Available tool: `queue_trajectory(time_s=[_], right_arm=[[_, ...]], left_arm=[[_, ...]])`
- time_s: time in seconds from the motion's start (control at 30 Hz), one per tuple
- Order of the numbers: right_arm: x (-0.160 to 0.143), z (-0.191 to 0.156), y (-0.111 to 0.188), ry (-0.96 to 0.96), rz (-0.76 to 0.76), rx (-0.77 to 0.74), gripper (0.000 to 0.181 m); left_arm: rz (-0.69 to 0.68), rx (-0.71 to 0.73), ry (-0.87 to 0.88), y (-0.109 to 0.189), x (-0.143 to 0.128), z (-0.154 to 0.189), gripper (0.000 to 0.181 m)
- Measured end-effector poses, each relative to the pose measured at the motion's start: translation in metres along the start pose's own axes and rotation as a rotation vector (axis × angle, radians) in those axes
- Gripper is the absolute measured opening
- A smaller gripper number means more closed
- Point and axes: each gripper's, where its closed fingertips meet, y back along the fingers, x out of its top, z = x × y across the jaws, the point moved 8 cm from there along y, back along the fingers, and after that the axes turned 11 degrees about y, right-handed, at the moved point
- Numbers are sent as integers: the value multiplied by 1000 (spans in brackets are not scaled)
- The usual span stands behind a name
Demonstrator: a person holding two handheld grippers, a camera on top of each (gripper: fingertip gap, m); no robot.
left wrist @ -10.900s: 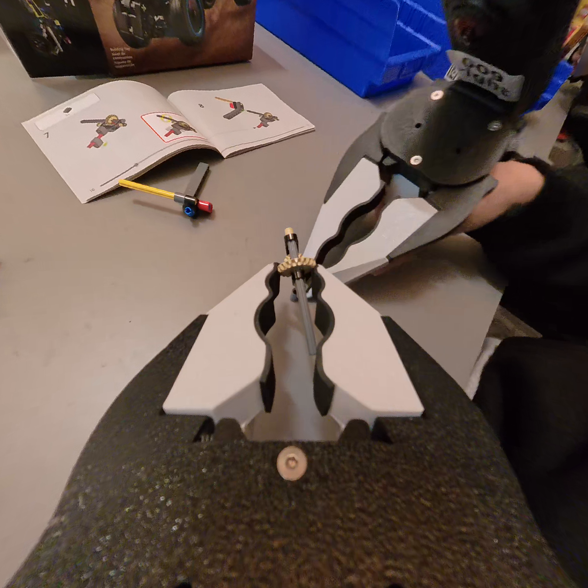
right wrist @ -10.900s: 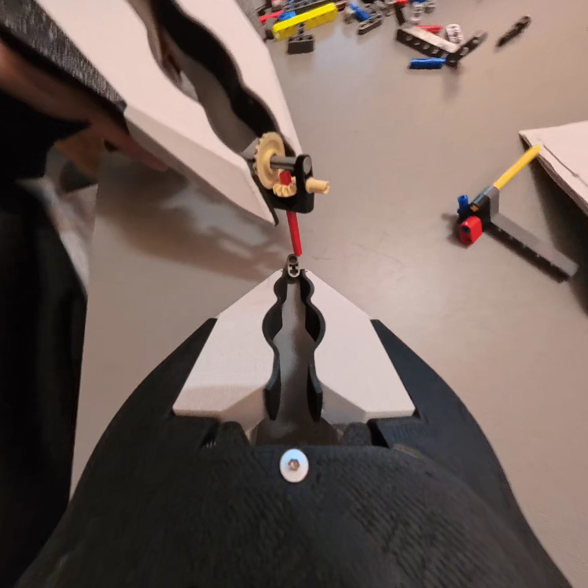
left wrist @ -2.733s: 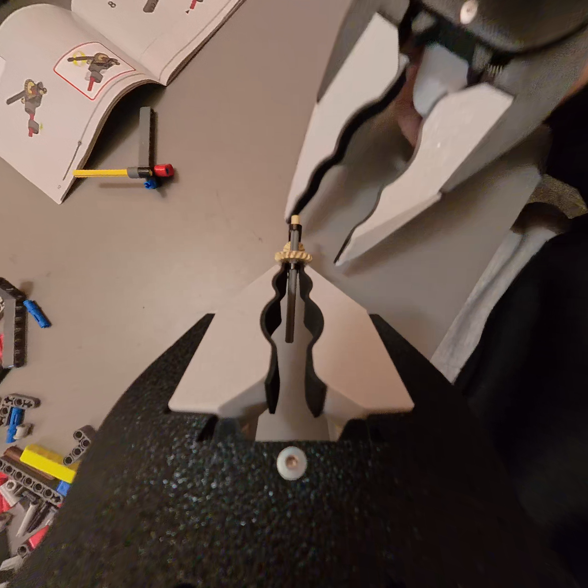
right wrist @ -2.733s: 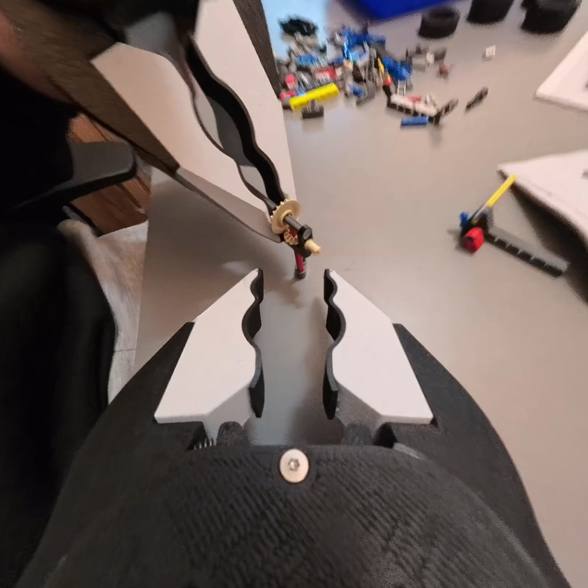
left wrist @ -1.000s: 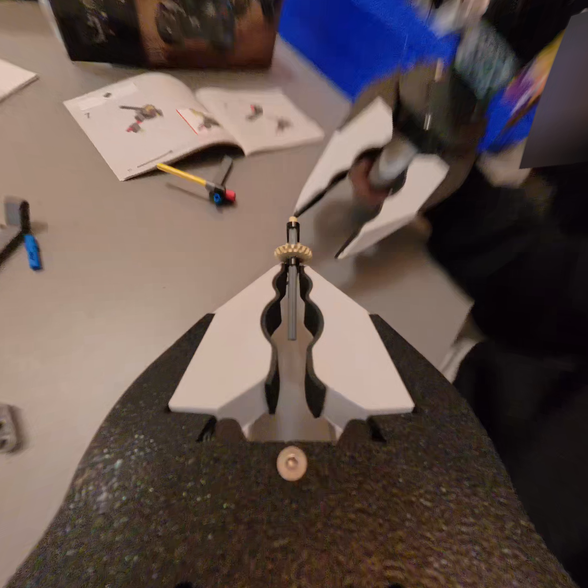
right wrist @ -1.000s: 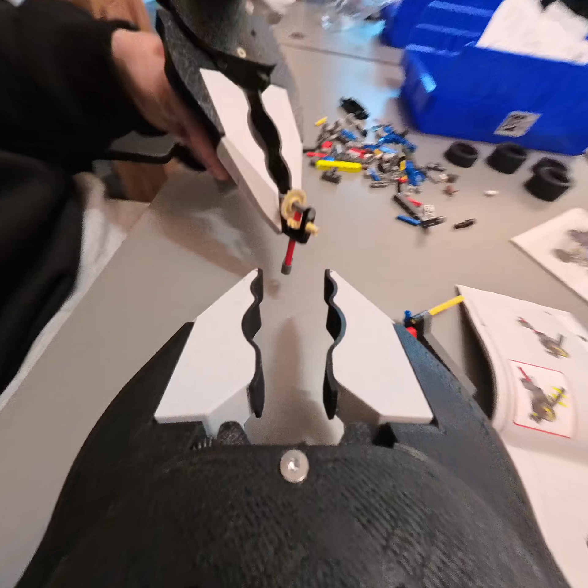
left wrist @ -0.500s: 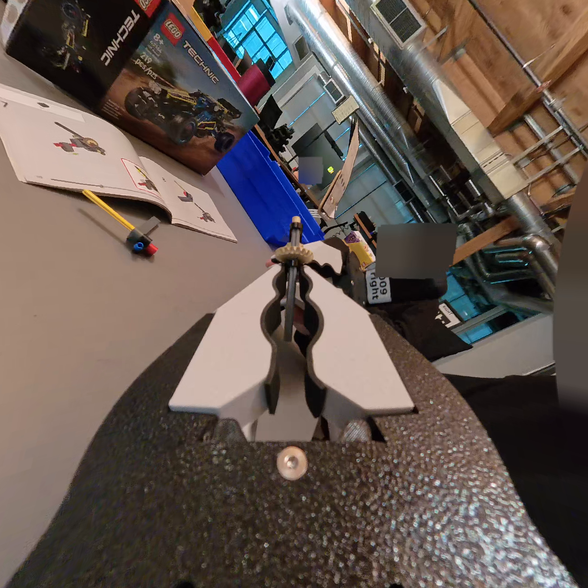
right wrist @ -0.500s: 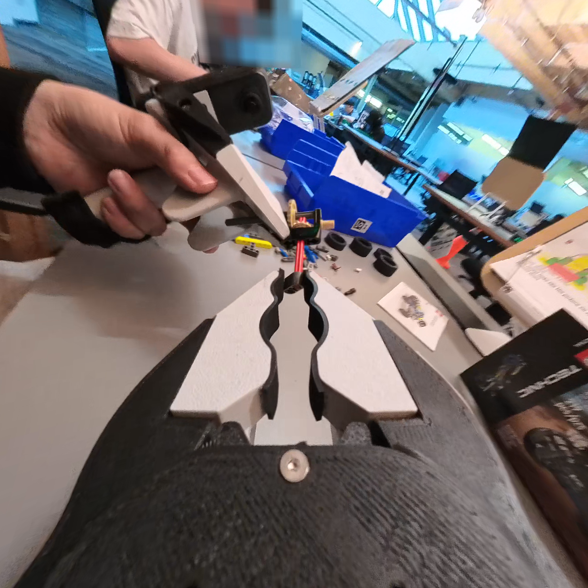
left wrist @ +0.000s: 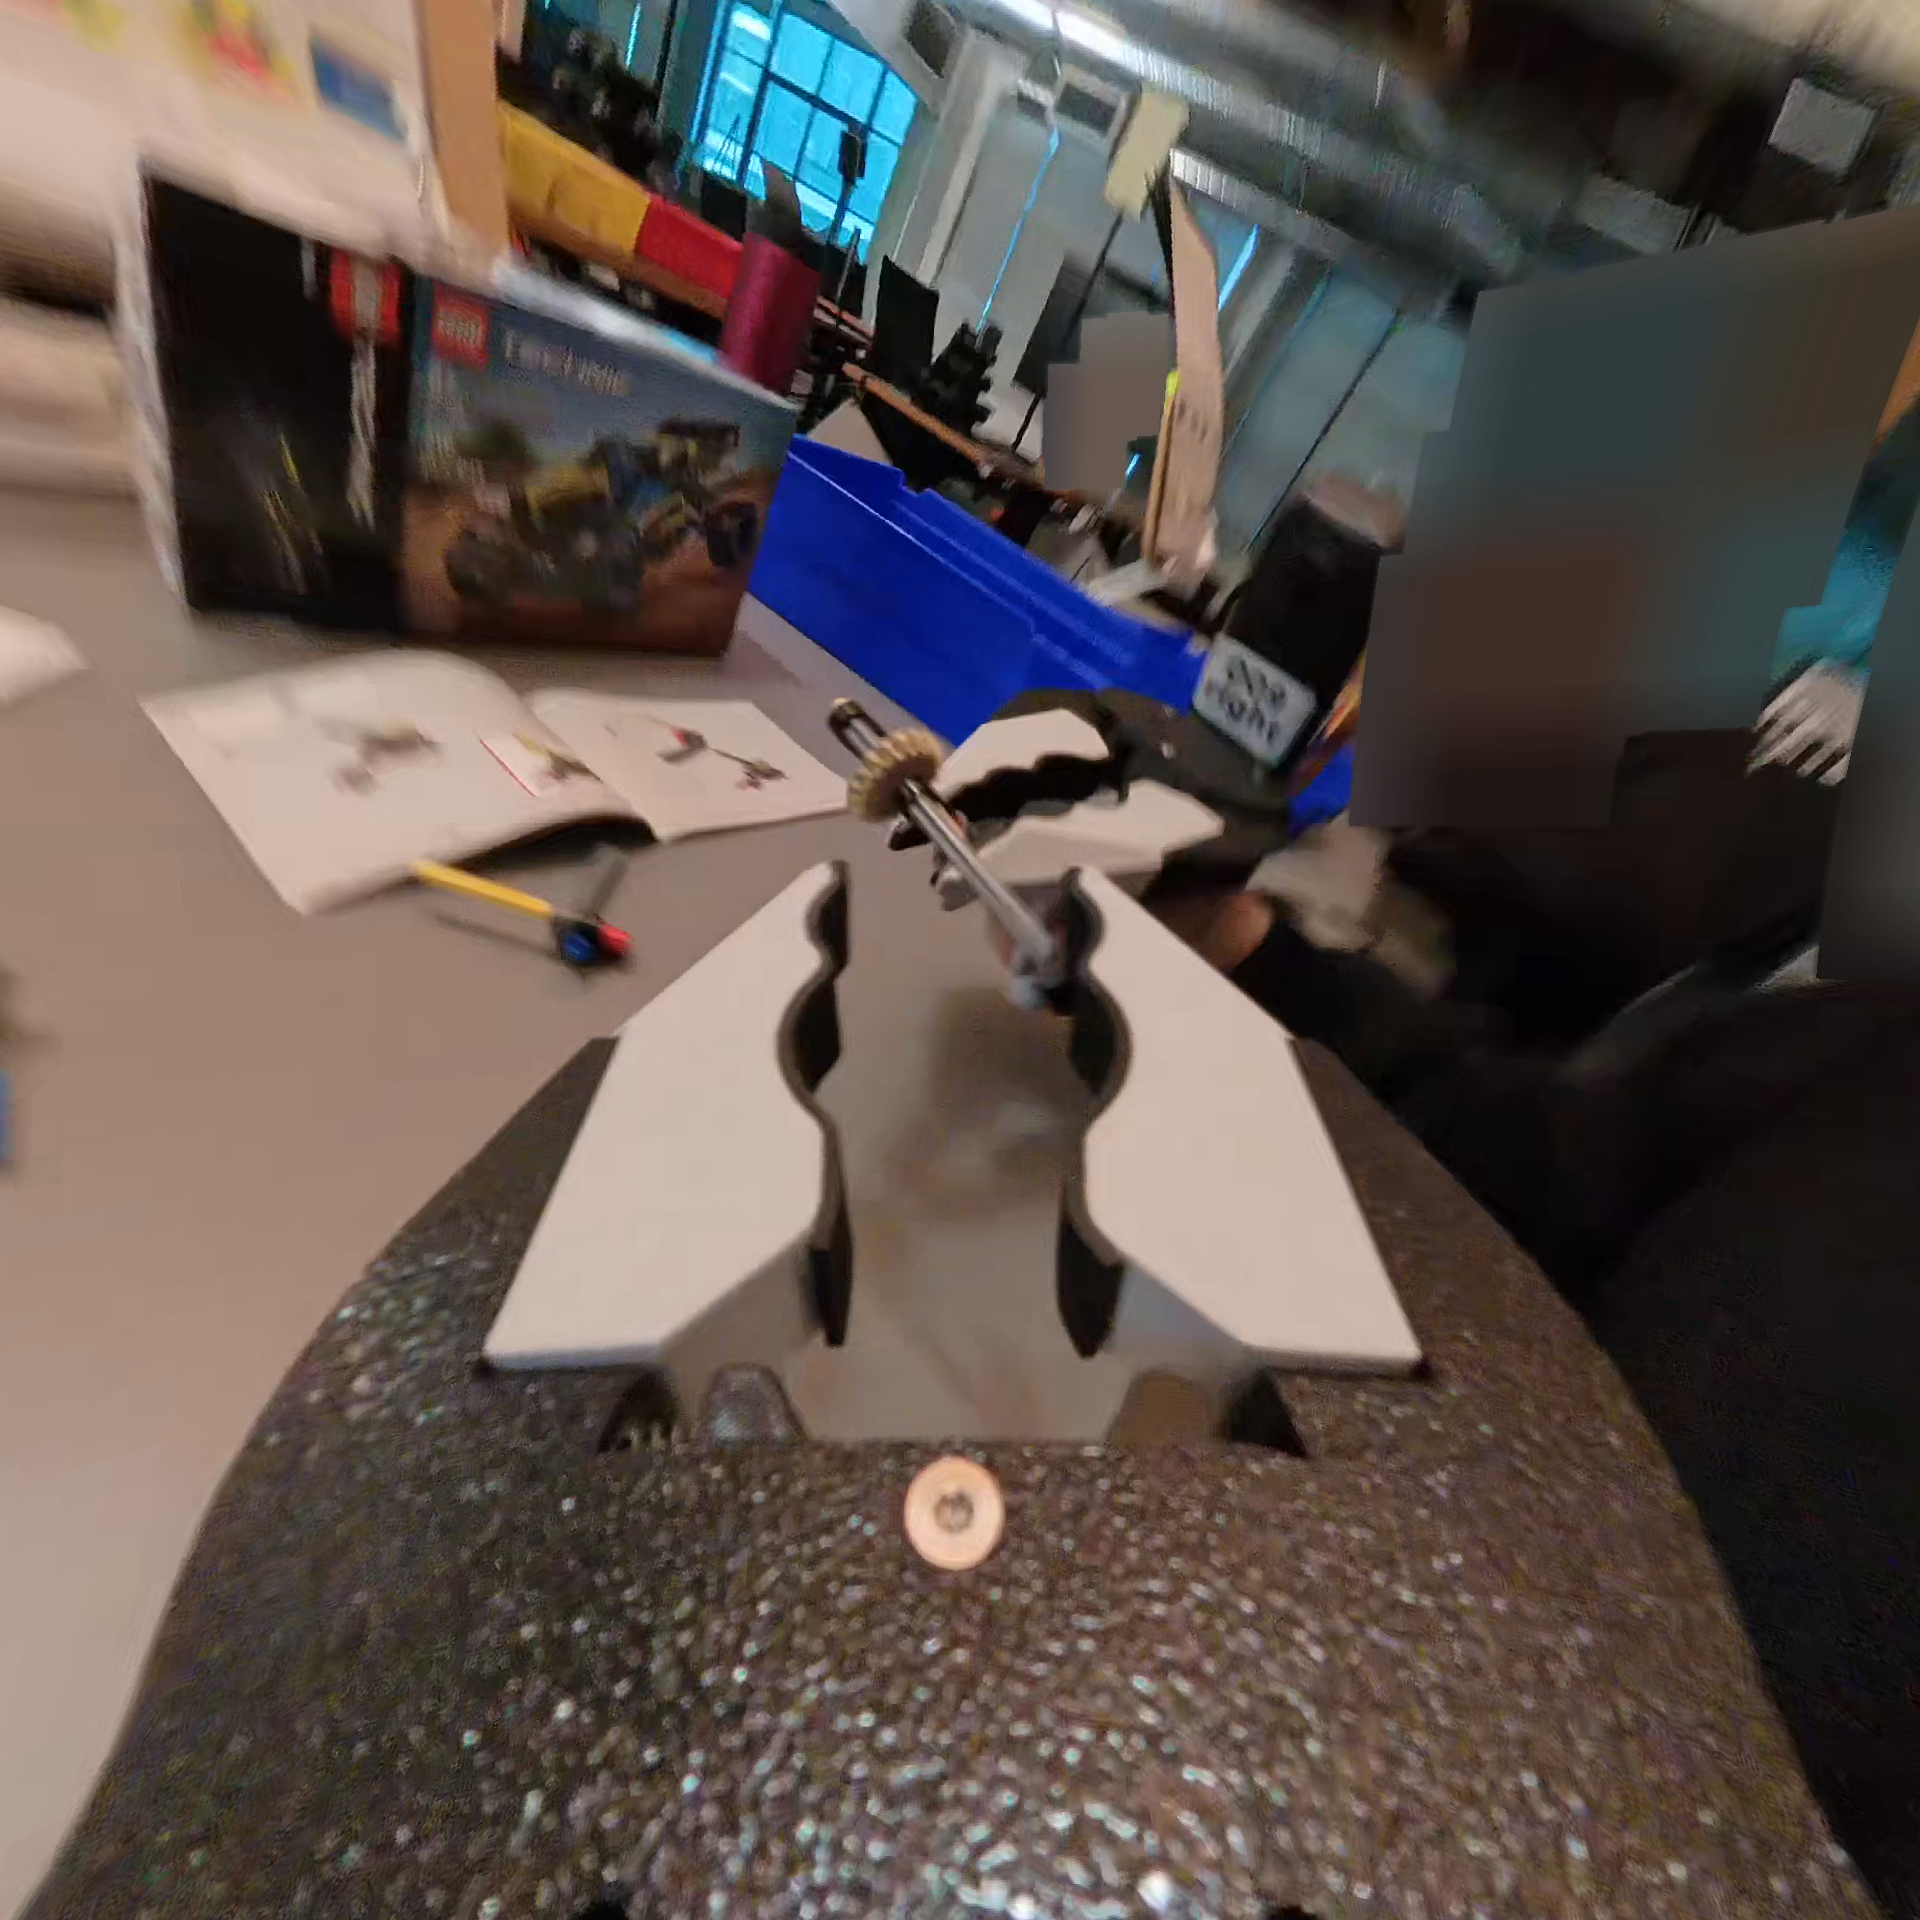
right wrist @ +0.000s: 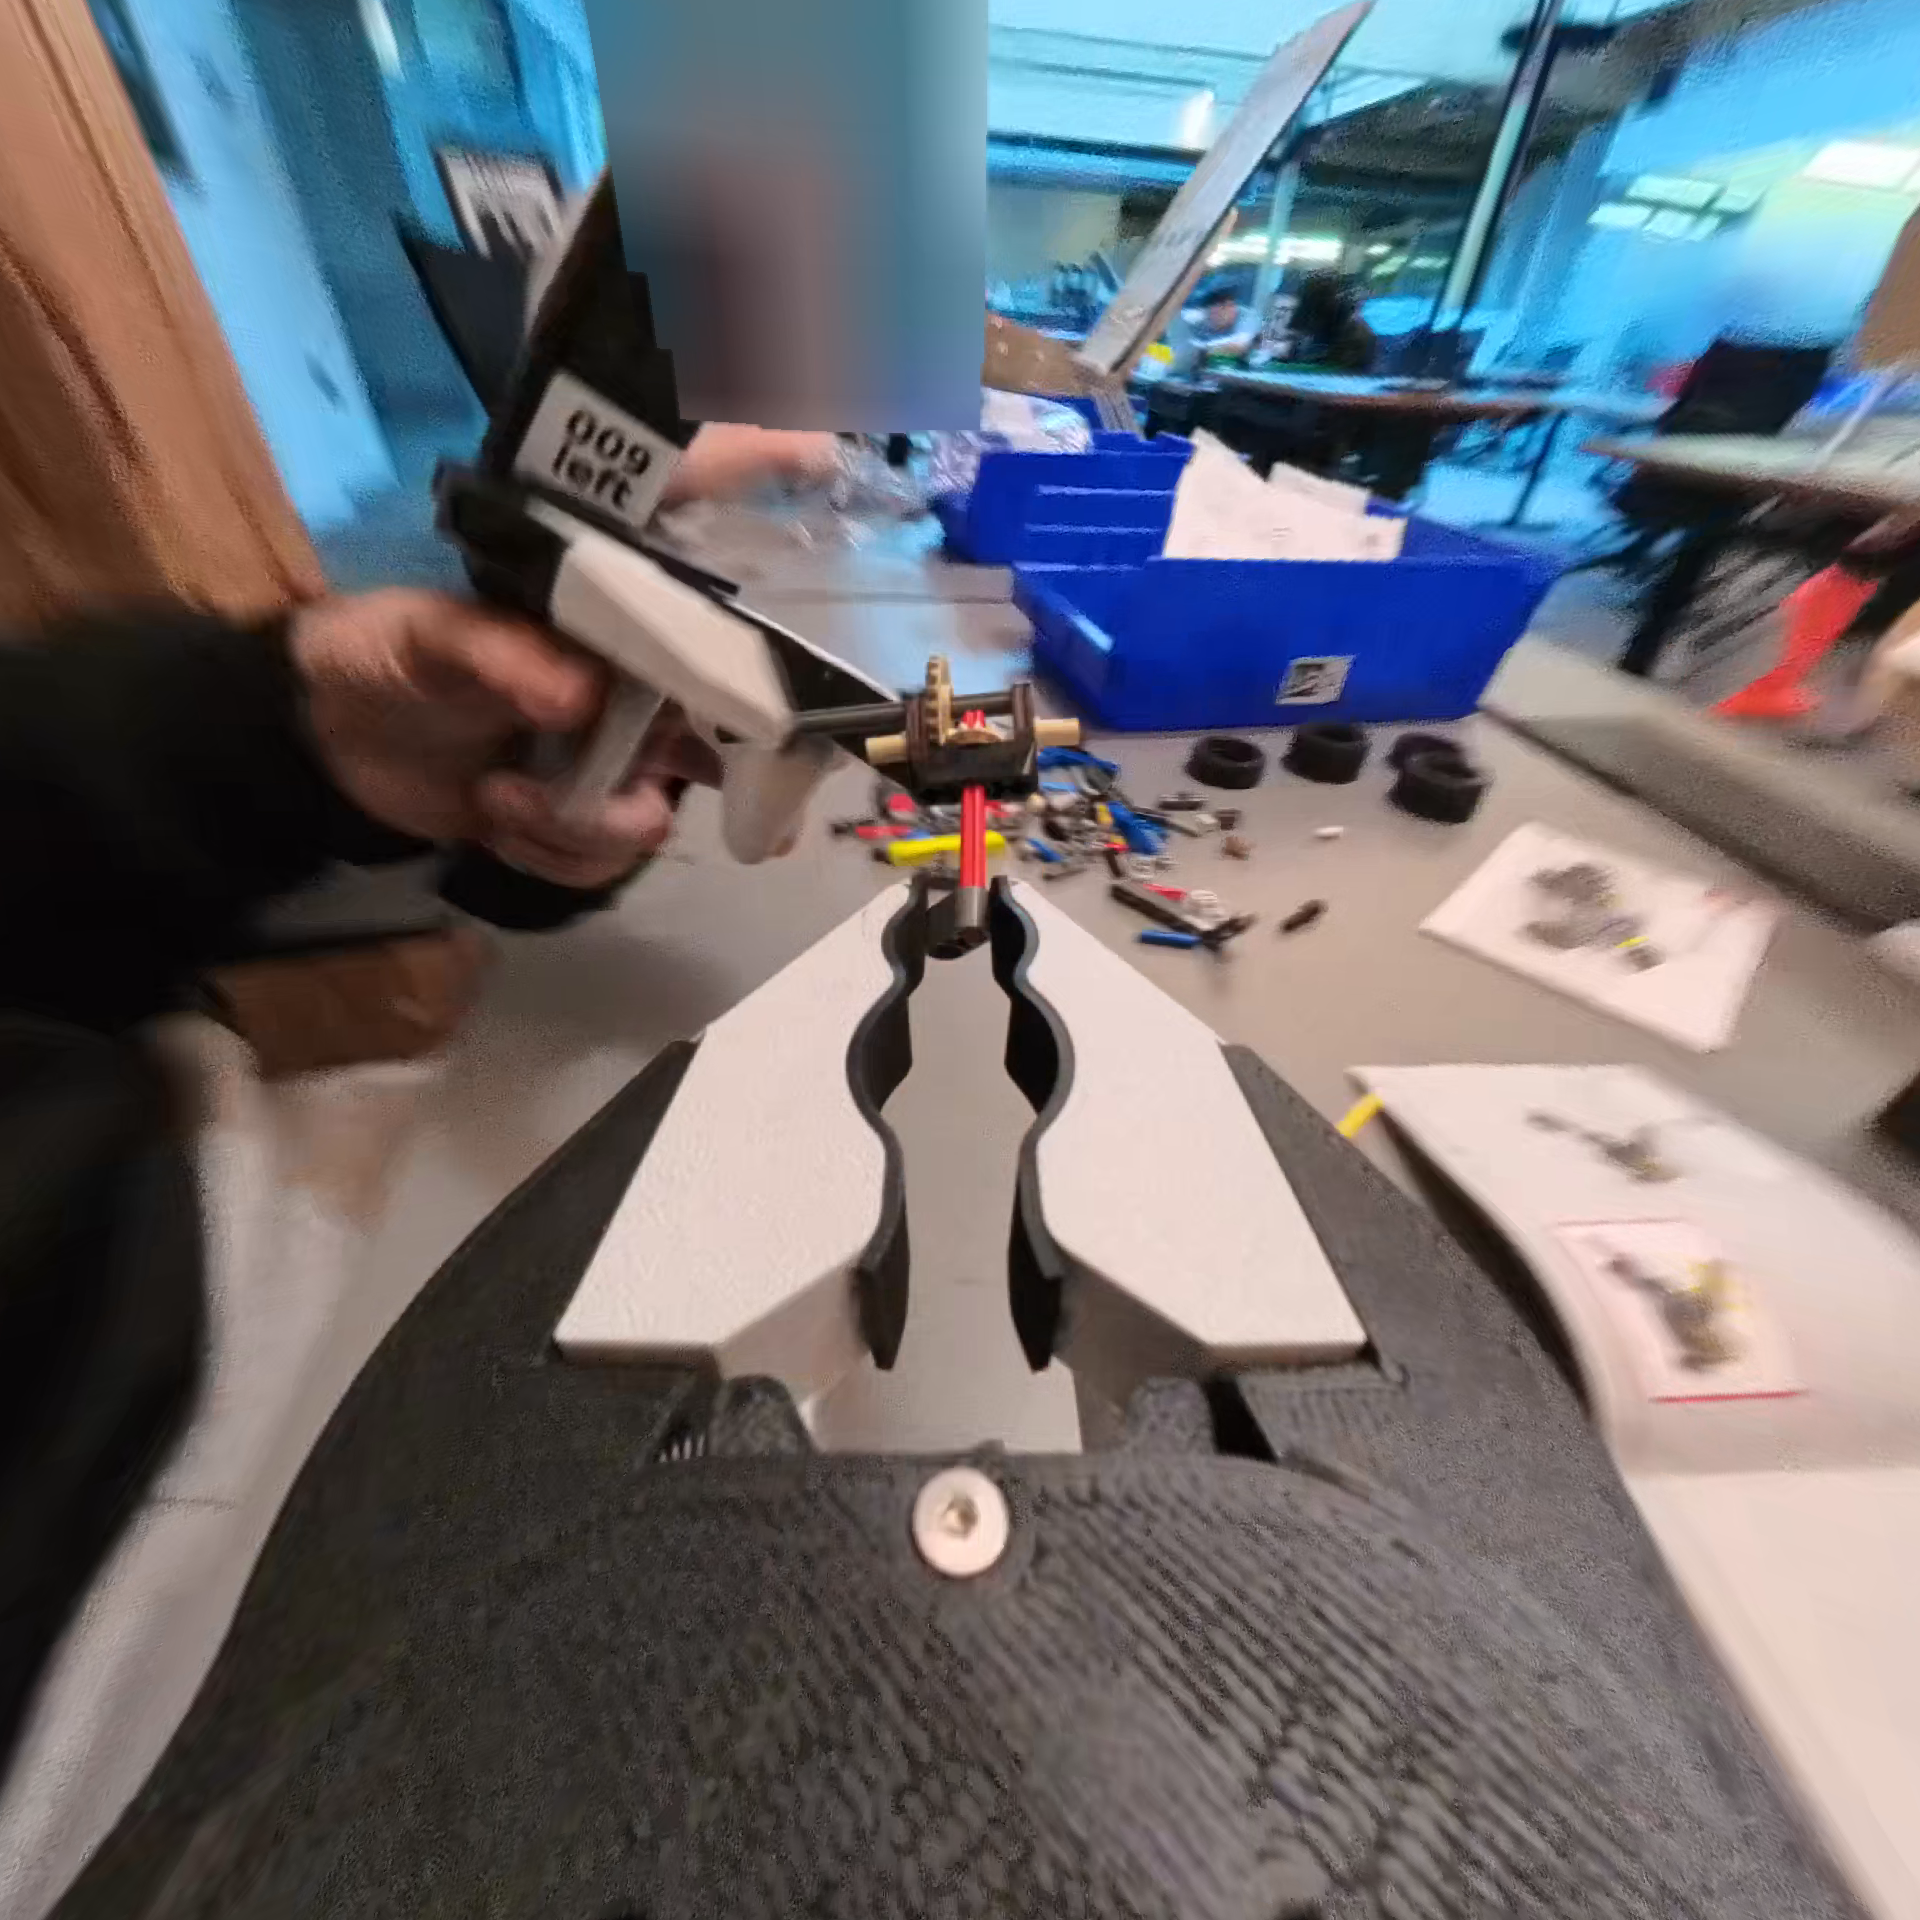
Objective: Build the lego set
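your left gripper [left wrist: 954, 914] spread wide, gear assembly [right wrist: 961, 727] loose between its fingers, your right gripper [right wrist: 954, 914] pinching its red axle [right wrist: 974, 831] above the worktop [left wrist: 260, 1039]

A booklet [left wrist: 499, 769] lies open on the table [left wrist: 208, 1091], with the box [left wrist: 457, 499] standing behind it and a bin [left wrist: 935, 603] to the box's right; loose parts [right wrist: 1070, 831] lie scattered before another bin [right wrist: 1278, 623], tyres [right wrist: 1340, 774] beside them
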Motion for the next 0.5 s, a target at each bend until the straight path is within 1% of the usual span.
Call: queue_trajectory(time_s=[0.03, 0.1, 0.13, 0.17, 0.2, 0.27, 0.3, 0.33, 0.4, 0.47, 0.5], right_arm=[[0, 4, 4, -102, 42, 19, 10], [-1, 3, 11, -258, 85, 158, 10], [-3, 2, 13, -311, 77, 198, 10], [-5, 1, 14, -357, 60, 237, 10], [-6, -1, 16, -397, 63, 307, 10], [-5, -3, 19, -464, 106, 379, 10], [-4, -6, 20, -493, 122, 446, 9], [-3, -10, 21, -506, 129, 506, 9], [-6, -14, 20, -500, 85, 536, 9], [-7, -23, 19, -477, 49, 620, 9], [-6, -26, 19, -466, 50, 629, 9]], left_arm=[[-18, 26, -155, 4, 3, 7, 50], [-83, 42, -510, 13, 6, 22, 52], [-124, 69, -699, 17, 6, 27, 52], [-163, 119, -884, 21, 6, 30, 54], [-198, 176, -1062, 22, 5, 31, 55], [-248, 290, -1368, 20, 1, 32, 57], [-277, 314, -1478, 16, -5, 33, 61], [-287, 321, -1567, 11, -11, 33, 61], [-231, 289, -1699, 4, -20, 40, 63], [-193, 208, -1722, 0, -26, 49, 56], [-192, 170, -1726, -1, -27, 52, 53]])
